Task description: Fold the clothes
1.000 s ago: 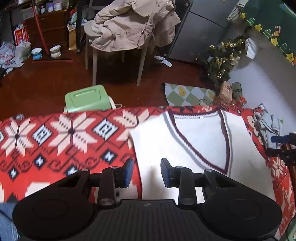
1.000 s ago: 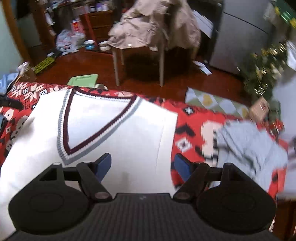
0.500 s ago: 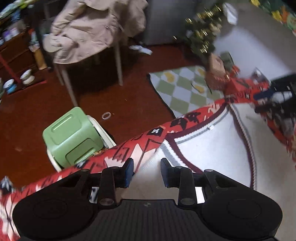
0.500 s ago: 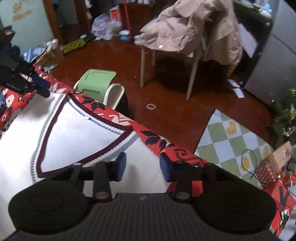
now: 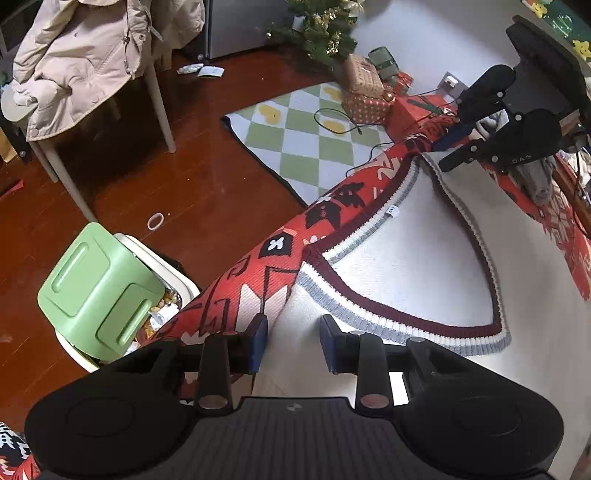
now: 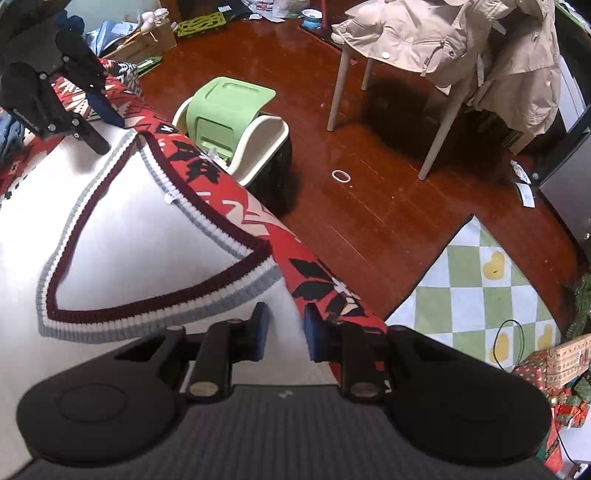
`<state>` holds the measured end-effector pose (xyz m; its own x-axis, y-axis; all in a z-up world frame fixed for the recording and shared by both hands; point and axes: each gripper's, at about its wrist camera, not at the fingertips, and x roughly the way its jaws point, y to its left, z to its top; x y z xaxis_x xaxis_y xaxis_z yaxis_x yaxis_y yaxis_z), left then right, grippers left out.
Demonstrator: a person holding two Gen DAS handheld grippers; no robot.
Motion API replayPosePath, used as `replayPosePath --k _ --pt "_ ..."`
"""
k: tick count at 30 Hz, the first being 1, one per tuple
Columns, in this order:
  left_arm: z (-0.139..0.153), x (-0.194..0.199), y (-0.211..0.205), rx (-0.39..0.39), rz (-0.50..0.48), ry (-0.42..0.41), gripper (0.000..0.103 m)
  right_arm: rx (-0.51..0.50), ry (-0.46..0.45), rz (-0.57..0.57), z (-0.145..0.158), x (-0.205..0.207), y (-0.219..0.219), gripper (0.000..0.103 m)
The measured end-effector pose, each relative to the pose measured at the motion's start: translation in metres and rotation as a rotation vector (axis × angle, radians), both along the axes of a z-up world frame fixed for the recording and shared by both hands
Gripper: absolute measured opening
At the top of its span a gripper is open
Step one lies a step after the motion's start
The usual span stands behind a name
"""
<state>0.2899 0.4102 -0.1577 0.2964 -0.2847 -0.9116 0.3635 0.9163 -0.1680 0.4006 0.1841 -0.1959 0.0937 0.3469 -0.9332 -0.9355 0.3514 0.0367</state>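
Left wrist view: left gripper (image 5: 291, 341) sat at bottom centre, jaws moderately apart, straddling one shoulder of the white V-neck vest (image 5: 424, 266); no cloth visibly pinched. The right gripper (image 5: 448, 142) appeared at upper right over the opposite shoulder. Only this view showed the Christmas tree (image 5: 321, 26) and a grey garment (image 5: 537, 181) at far right.

Right wrist view: right gripper (image 6: 284, 330), gap narrower, framed the vest (image 6: 122, 236) shoulder near the bed edge; whether it gripped fabric could not be told. Left gripper (image 6: 98, 105) seen at upper left. Only this view showed a cardboard box (image 6: 147, 35).

Vest lay flat, collar toward the edge, on a red patterned blanket (image 5: 295, 240). Room: dark wood floor (image 6: 369, 203), green-lidded bin (image 5: 96, 291), checkered rug (image 5: 306, 140), beige coat (image 6: 461, 40) on a chair.
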Motion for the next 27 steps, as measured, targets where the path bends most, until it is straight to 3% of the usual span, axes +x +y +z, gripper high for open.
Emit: replayPosePath --k 2,4,8,13,17,19,21,24,27 --pt "0.001 -0.002 -0.004 0.027 -0.016 -0.005 0.005 -0.004 -0.023 0.001 0.001 -0.006 0.000 0.004" --pt "0.007 -0.006 -0.008 0.057 -0.012 -0.039 0.004 -0.011 -0.059 -0.003 0.003 -0.014 0.002 0.002" --pt "0.028 -0.008 -0.009 0.083 0.047 -0.114 0.003 0.019 -0.117 -0.090 0.017 -0.020 -0.005 0.001" --pt "0.035 0.004 -0.011 0.131 0.074 -0.165 0.003 0.055 -0.149 -0.167 0.032 -0.010 -0.012 0.001" --pt "0.019 0.023 -0.011 0.131 0.121 -0.128 0.003 0.057 -0.159 -0.197 0.028 0.004 -0.010 0.001" --pt "0.007 0.029 -0.013 0.146 0.135 -0.103 0.006 0.049 -0.145 -0.208 0.018 0.010 -0.008 0.002" --pt "0.004 0.029 -0.012 0.169 0.182 -0.107 0.019 0.032 -0.138 -0.220 0.007 0.015 -0.005 0.006" --pt "0.014 0.020 -0.002 0.109 0.261 -0.144 0.021 0.061 -0.146 -0.276 0.006 0.014 -0.007 0.022" --pt "0.028 0.006 0.001 0.077 0.305 -0.169 0.022 0.108 -0.133 -0.317 0.014 0.005 -0.013 0.023"
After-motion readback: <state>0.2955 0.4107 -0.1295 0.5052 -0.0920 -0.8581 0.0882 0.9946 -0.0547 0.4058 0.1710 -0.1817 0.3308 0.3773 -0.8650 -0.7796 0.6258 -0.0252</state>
